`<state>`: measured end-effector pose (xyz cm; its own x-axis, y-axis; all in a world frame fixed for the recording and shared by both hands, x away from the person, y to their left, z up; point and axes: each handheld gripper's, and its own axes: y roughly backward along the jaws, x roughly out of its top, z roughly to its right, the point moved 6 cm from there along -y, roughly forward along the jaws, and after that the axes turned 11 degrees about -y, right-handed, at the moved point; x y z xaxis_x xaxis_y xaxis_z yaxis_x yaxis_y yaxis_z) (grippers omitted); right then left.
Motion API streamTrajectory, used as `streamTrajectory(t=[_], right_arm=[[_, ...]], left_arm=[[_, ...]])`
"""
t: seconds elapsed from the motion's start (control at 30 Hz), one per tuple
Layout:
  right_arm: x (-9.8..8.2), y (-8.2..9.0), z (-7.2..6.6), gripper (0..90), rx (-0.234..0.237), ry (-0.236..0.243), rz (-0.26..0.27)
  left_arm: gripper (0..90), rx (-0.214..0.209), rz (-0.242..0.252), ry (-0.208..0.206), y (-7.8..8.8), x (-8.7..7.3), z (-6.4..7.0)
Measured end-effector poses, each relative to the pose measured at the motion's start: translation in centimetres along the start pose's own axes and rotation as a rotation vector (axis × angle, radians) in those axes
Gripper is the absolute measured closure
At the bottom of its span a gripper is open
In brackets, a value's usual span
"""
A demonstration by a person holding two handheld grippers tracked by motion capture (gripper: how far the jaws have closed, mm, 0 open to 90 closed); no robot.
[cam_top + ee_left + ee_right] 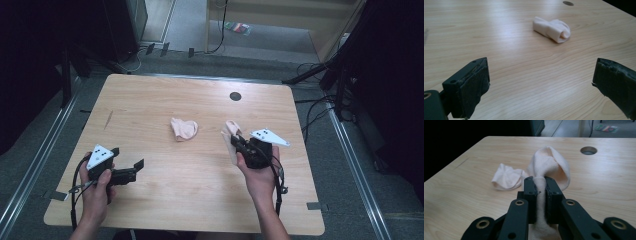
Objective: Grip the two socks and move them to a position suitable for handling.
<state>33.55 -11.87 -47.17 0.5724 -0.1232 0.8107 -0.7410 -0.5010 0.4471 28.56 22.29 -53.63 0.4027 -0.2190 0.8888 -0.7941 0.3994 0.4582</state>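
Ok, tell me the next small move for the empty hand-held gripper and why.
Probably bring the left hand-held gripper forward to the loose sock in the middle of the table and close on it. Its jaws stand open with nothing between them, while the right hand-held gripper is already clamped on the other sock.

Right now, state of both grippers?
Left gripper: open, nothing between its fingers.
Right gripper: closed on a pale pink sock.
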Motion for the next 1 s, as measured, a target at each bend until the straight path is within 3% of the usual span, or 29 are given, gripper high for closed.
streamTrajectory(t=[0.1,0.33,0.6,0.8,0.93,1.0], right_arm=[[-1.7,-0.8,-1.5,82.1,0.015,0.022,-0.028],[-4.7,-2.4,-3.2,82.1,0.042,0.027,-0.078],[-7.1,-3.6,-4.3,82.1,0.049,0.050,-0.128],[-8.6,-5.1,-4.9,82.2,0.046,0.014,-0.169],[-9.2,-6.2,-5.1,81.6,0.024,0.042,-0.159],[-9.4,-6.7,-5.0,75.5,-0.002,0.064,-0.152]], left_arm=[[1.2,-0.019,0.014,-0.027,-1.2,1.1,1.7],[1.2,-0.064,0.035,-0.066,-2.3,2.0,4.0],[1.3,-0.105,0.030,-0.083,-2.6,1.1,5.3],[1.3,-0.118,0.018,-0.111,-3.1,0.1,6.1],[1.3,-0.140,0.000,-0.111,-3.4,-0.4,6.4],[1.3,-0.143,-0.007,-0.120,-3.6,-0.5,6.5]])
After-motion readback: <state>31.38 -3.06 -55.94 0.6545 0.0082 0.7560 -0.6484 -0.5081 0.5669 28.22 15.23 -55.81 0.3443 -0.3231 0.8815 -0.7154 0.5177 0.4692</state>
